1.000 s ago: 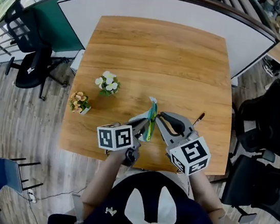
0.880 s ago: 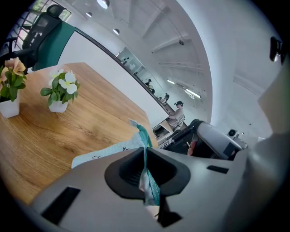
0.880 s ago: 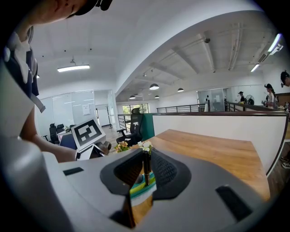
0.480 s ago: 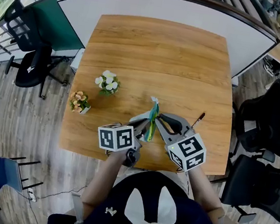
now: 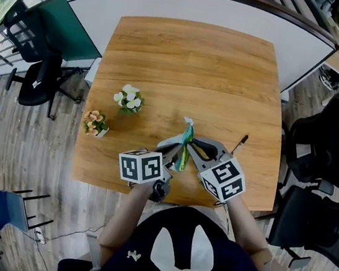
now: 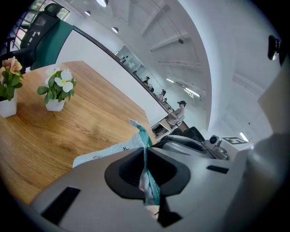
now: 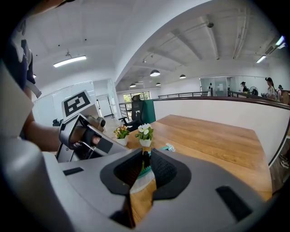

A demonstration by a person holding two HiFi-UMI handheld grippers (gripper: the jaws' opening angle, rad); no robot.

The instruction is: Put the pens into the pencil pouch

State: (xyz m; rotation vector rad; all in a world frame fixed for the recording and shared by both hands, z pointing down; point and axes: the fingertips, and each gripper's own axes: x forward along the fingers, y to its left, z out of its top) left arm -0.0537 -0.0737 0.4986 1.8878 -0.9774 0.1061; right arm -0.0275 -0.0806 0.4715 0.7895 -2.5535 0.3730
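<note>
Wooden desk [image 5: 192, 60] is shown from above, with both tools brought together over its near edge. The left hand-held gripper [image 5: 175, 150] is closed on the teal-and-white pouch [image 5: 185, 141]. In the left gripper view the fabric is seen pinched flat between the jaws and rising past their tips. The right hand-held gripper [image 5: 192, 146], just to the right of the left one, is clamped on a thin dark pen [image 7: 145, 158]. The teal edge of the pouch is seen directly beyond its jaw tips. Whether the pen's tip is inside the pouch cannot be told. A second pen [image 5: 240, 143] lies on the desk, near the right side of the right hand-held gripper and not touched by it. A pot of white flowers [image 5: 129, 100] and a pot of pale orange flowers [image 5: 96, 123] stand well to the left of the left hand-held gripper.
</note>
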